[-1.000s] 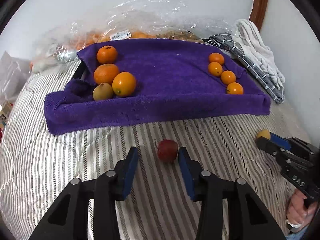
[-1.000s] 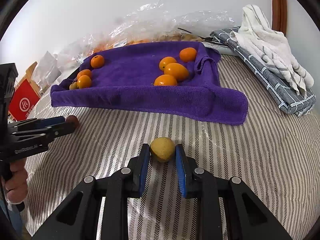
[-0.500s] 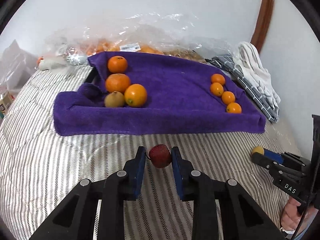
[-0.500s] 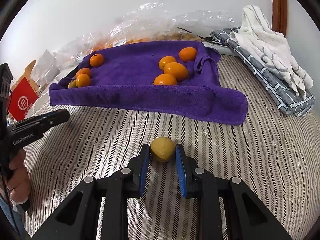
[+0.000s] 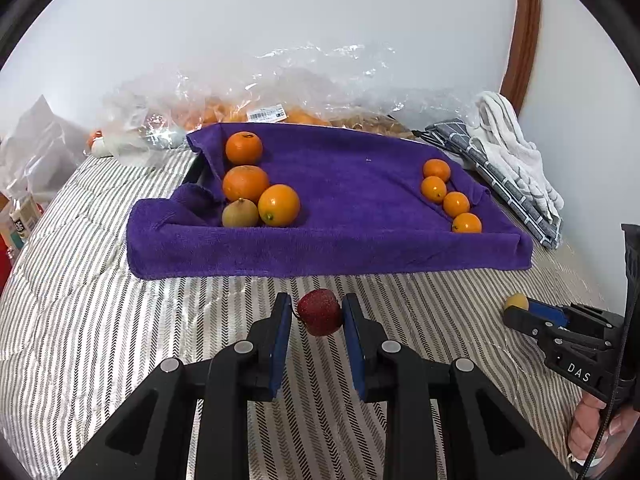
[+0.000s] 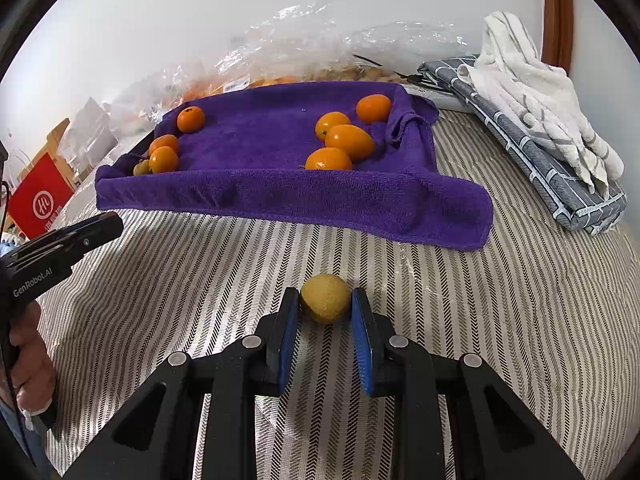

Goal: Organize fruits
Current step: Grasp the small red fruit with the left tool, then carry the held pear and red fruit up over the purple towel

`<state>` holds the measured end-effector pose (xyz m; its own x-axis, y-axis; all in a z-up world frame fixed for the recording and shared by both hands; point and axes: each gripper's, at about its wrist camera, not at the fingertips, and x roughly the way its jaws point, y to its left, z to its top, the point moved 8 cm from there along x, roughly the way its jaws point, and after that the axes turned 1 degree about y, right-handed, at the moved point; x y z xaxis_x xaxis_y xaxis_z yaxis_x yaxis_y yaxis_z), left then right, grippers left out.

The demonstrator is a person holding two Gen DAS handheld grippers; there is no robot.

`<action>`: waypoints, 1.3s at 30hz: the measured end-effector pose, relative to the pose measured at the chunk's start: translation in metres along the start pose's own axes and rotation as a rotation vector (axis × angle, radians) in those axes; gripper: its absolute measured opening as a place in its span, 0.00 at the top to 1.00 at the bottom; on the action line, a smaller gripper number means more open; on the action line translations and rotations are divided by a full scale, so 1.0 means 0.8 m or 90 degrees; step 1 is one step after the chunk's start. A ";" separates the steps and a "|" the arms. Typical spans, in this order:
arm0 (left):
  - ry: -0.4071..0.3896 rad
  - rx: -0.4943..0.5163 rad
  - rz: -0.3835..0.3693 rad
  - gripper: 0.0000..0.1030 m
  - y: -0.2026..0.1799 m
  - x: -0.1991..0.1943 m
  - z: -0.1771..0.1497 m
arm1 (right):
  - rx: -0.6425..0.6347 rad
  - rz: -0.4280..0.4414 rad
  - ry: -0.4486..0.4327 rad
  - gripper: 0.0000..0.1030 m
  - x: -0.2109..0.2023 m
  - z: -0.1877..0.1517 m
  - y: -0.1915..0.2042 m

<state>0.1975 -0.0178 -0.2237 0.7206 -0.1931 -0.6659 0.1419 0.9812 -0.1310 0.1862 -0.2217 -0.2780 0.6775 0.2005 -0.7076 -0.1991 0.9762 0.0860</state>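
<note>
My left gripper (image 5: 316,312) is shut on a small red fruit (image 5: 320,312) and holds it above the striped bed cover, in front of the purple towel tray (image 5: 320,248). My right gripper (image 6: 325,305) is shut on a yellow-brown fruit (image 6: 326,298), low over the cover; it also shows in the left wrist view (image 5: 516,302). On the towel, three oranges (image 5: 245,182) and a kiwi (image 5: 239,213) lie at the left, and several small oranges (image 5: 444,192) lie in a row at the right.
A clear plastic bag of fruit (image 5: 280,96) lies behind the tray by the wall. Folded towels (image 6: 532,120) lie at the right. A red box (image 6: 38,200) and packets sit at the left edge. The other gripper (image 6: 64,248) reaches in from the left.
My left gripper closed on the red fruit and lifted it off the cover, moving up and back. The right gripper stayed shut on the yellow fruit, barely moving.
</note>
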 end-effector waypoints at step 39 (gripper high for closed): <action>-0.146 0.015 0.077 0.76 0.017 -0.113 0.116 | -0.025 0.023 -0.098 0.75 -0.082 0.126 0.023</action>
<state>0.1977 0.0128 -0.0971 0.8683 -0.0719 -0.4907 0.0595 0.9974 -0.0410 0.2090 -0.2083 -0.1592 0.7695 0.2486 -0.5882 -0.2510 0.9647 0.0794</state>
